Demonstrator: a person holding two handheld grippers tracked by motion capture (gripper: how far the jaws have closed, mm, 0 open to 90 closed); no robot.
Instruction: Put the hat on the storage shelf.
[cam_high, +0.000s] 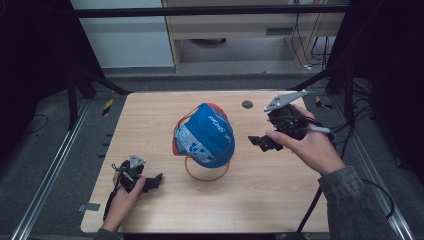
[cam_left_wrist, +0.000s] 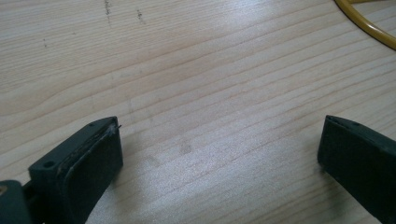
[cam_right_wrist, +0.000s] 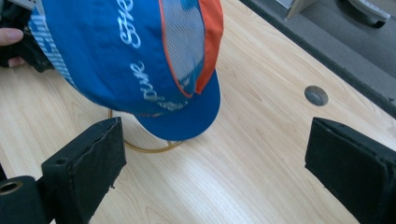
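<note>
At the near left of the pale wooden table we have the left gripper resting low, close to the near edge, its black jaws spread wide with nothing between them. In the left gripper view we look along those jaws at bare wood grain, and a short arc of the thin yellow wire ring curves in at the far right corner, so the tool is near the stand but apart from it.

Moving right, at the middle of the table, we find the blue fabric cap with white lettering, mesh panel and orange trim. It sits propped on the ring stand, whose hoop shows just nearer than the cap in the high view, and neither tool touches it.

Further right, toward the far right of the table, we hold the right gripper raised above the wood, pointing left at the cap. Its jaws also stand wide apart and empty; in the right gripper view the cap's blue peak hangs between them but farther off.

We judge this to be the approach, before any grasp. Next we would need to carry the right tool left until the peak or crown edge lies between its jaws, then close, perhaps bringing the left one in to steady the ring.
</note>
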